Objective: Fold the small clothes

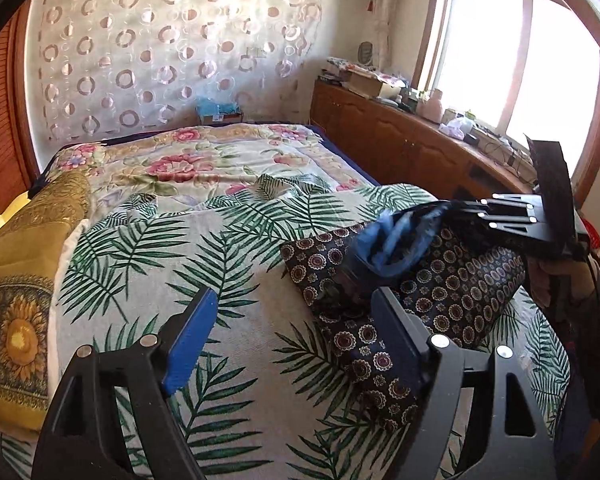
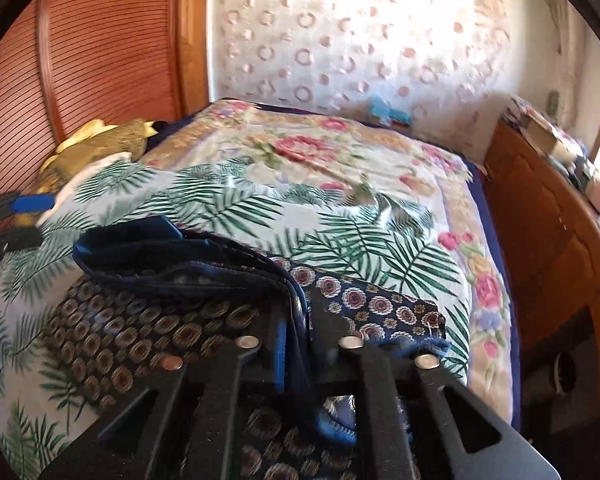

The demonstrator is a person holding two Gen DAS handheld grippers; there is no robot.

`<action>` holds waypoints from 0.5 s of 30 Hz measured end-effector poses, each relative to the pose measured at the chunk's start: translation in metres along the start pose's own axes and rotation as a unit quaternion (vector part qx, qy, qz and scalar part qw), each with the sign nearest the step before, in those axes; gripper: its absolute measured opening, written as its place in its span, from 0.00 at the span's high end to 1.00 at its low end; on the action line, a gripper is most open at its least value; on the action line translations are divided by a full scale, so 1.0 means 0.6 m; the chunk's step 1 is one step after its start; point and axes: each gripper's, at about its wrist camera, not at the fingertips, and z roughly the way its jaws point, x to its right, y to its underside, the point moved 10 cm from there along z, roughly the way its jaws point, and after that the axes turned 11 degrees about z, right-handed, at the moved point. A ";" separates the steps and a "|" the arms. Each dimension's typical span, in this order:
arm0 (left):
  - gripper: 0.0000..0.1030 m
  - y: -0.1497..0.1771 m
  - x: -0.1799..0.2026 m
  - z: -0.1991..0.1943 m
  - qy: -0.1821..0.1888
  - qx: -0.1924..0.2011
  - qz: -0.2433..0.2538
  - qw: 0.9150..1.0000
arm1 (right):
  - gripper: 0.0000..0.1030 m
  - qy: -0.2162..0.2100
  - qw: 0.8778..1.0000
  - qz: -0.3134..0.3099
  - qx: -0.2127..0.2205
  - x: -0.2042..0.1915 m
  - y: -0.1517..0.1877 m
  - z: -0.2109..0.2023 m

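The left gripper (image 1: 292,336) stood wide and empty. The right gripper (image 2: 300,344) – jaws narrow – pinched the navy patterned garment's (image 2: 140,332) folded edge ahead, seemingly mid-fold on the bed (image 1: 148,264).

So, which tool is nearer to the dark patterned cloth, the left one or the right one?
Right. The right tool has a fold of the dark patterned cloth between its fingers. The left tool is open beside the cloth's left edge, over the leaf-print sheet.
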 end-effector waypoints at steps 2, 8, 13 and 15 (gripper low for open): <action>0.22 0.000 0.006 0.016 0.006 -0.011 0.008 1.000 | 0.79 0.001 1.000 0.005 0.003 -0.001 -0.014 0.007; 0.22 -0.011 0.018 0.057 0.013 -0.032 0.029 0.999 | 0.49 0.015 0.999 0.021 0.032 0.014 -0.046 -0.021; 0.22 -0.020 0.026 0.090 0.020 -0.044 0.039 0.998 | 0.44 0.029 0.998 0.023 0.052 0.034 -0.039 -0.074; 0.22 -0.022 0.029 0.100 0.025 -0.048 0.042 0.998 | 0.44 0.029 0.998 0.027 0.049 0.040 -0.017 -0.090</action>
